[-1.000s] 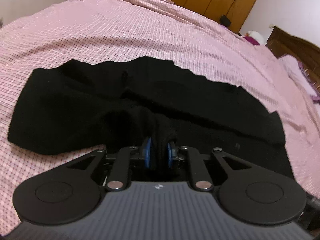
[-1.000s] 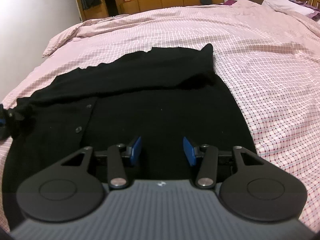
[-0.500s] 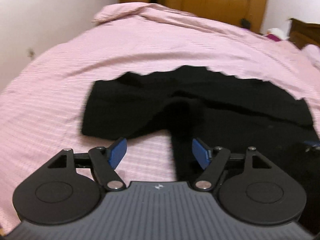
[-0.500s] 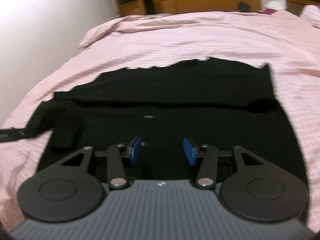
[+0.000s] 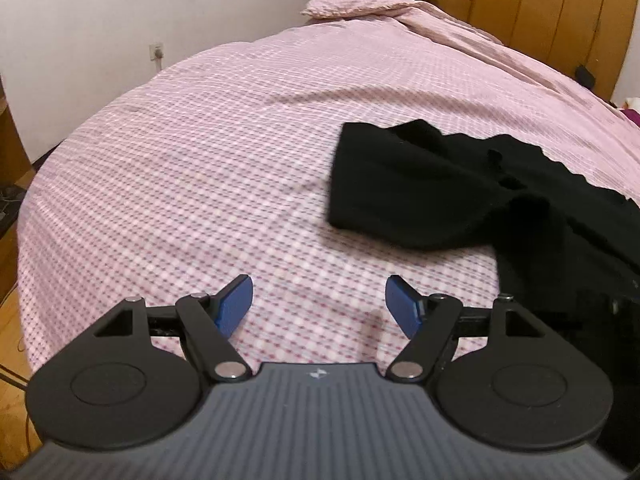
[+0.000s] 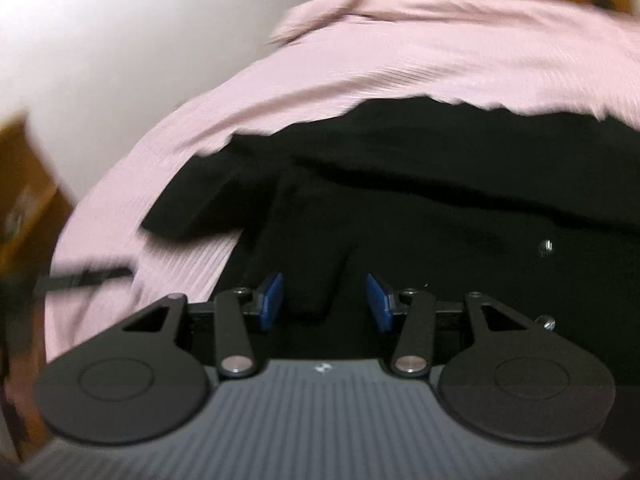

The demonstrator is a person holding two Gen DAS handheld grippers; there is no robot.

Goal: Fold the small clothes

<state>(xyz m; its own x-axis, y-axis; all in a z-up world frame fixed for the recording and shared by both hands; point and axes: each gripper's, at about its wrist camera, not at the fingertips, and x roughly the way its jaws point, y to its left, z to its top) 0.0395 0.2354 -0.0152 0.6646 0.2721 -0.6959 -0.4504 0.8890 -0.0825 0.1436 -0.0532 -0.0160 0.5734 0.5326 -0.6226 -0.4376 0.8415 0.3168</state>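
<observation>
Black garment lies on the pink checked bedspread. Left gripper spread, empty, over bedspread; right gripper spread above the garment.

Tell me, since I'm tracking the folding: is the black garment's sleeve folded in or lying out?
Lying out. In the left wrist view the sleeve of the black garment extends sideways onto the pink checked bedspread, not laid over the body.

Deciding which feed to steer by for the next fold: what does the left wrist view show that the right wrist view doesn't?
Left wrist only: a wall socket, and its open left gripper over bare bedding.
Right wrist only: a small shiny button on the garment, with the open right gripper over black cloth.
Both: the black knit garment lying on the pink checked bedspread, and wooden wardrobes behind.
</observation>
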